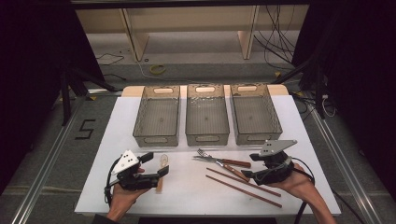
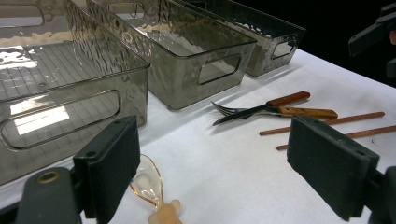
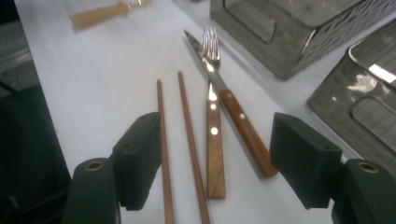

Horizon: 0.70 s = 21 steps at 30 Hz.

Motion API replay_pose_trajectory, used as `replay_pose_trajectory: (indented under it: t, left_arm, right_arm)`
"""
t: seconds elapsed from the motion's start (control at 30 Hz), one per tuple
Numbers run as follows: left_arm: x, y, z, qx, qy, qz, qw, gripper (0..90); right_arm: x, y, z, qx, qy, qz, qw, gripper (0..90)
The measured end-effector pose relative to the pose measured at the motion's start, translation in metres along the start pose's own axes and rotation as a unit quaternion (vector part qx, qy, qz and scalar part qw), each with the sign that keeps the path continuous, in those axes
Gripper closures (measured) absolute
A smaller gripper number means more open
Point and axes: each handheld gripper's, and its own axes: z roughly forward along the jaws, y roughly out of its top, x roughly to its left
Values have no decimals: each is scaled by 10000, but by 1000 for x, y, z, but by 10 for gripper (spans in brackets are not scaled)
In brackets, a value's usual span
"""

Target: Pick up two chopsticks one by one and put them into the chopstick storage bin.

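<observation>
On the white table [image 1: 187,198] lie a wooden-handled fork [image 1: 203,153] and knife [image 1: 233,163], crossed, with two brown chopsticks [image 1: 243,185] just in front of them. My right gripper [image 1: 251,166] hovers open above the handle ends. In the right gripper view the gripper [image 3: 222,161] has the fork [image 3: 214,140], the knife [image 3: 246,130] and one of the chopsticks [image 3: 189,140] between its pads, and none of them is touched. My left gripper [image 1: 156,166] stands open beside a clear spoon [image 1: 163,161]. That spoon [image 2: 149,179] lies below the left gripper's [image 2: 219,172] left pad.
Three empty grey translucent bins stand in a row at the back: left [image 1: 156,138], middle [image 1: 207,137], right [image 1: 258,136]. Bare white table lies between the two grippers and along the front edge. Black frame rails run along both sides.
</observation>
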Motion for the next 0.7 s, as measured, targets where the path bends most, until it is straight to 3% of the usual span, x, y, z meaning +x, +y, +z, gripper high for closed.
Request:
replay_pose_trajectory:
  t: [0.07, 0.13, 0.17, 0.37, 0.47, 0.6, 0.63, 0.67, 0.7]
  left_arm:
    - [0, 0, 0, -11, 3, -19, 10000, 167]
    - [0, 0, 0, 2, 2, -3, 10000, 167]
    - [0, 0, 0, 3, -6, 2, 10000, 167]
    - [0, 0, 1, 15, 4, 29, 10000, 167]
    - [0, 0, 1, 32, 6, 44, 10000, 167]
    - [0, 0, 1, 30, -5, 36, 10000, 166]
    - [0, 0, 1, 29, -7, 38, 10000, 166]
    - [0, 0, 1, 24, -12, 41, 10000, 166]
    - [0, 0, 1, 28, -15, 53, 10000, 166]
  right_arm:
    - [0, 1, 0, 134, 18, -15, 9999, 357]
    - [-1, 2, 1, 471, -33, -121, 9988, 366]
    - [-1, 2, 1, 471, -33, -121, 9988, 366]
    - [-5, 2, 3, 1054, -138, -243, 9940, 426]
    - [-7, 0, 6, 1493, -93, -316, 9882, 480]
    - [-8, -4, 13, 1962, -23, -239, 9803, 550]
    - [-8, -4, 13, 1962, -23, -239, 9803, 550]
    - [-6, -7, 17, 2167, 2, -283, 9758, 573]
    - [-6, -7, 17, 2167, 2, -283, 9758, 573]
